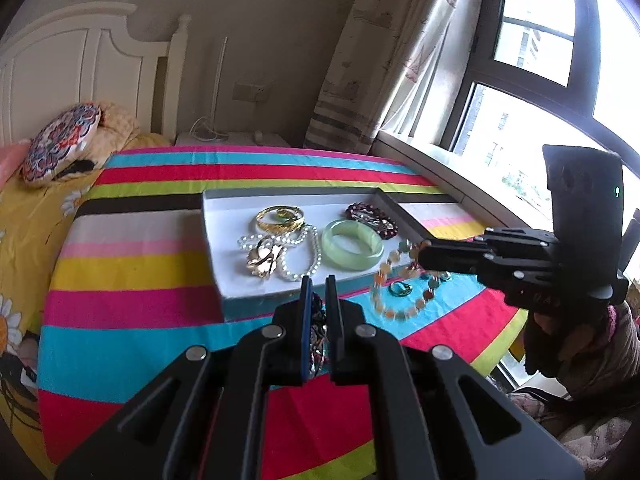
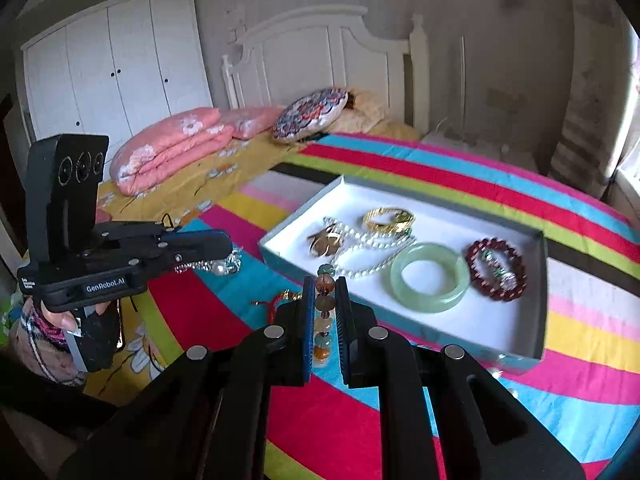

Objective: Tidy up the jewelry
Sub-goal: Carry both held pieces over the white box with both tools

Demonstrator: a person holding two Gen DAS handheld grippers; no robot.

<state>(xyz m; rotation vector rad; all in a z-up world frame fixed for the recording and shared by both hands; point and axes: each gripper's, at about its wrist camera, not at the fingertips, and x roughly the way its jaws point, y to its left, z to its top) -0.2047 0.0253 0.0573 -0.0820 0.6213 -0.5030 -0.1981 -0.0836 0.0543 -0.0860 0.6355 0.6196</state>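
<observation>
Right wrist view: white tray holds gold bangle, pearl necklace, green bangle, dark red bracelet & gold brooch. Right gripper clamps a bead bracelet above the striped cloth (bed w/ pillows behind). Left gripper is pinched on tangled jewelry, hard to make out.

**Materials / finishes**

Striped cloth: woven fabric, matt. Tray: paper-like board, matt white inside, grey-blue wall. Green bangle: glossy, translucent, stone- or glass-like, smooth. Gold bangle: shiny yellow metal, textured. Pearl strand: glossy white beads. Dark red bead bracelet: polished. Mixed bead string: smooth, semi-translucent beads. Both grippers: matt black plastic, bright metal pins, blue ribbed pads. Headboard: painted white, semi-gloss.
</observation>
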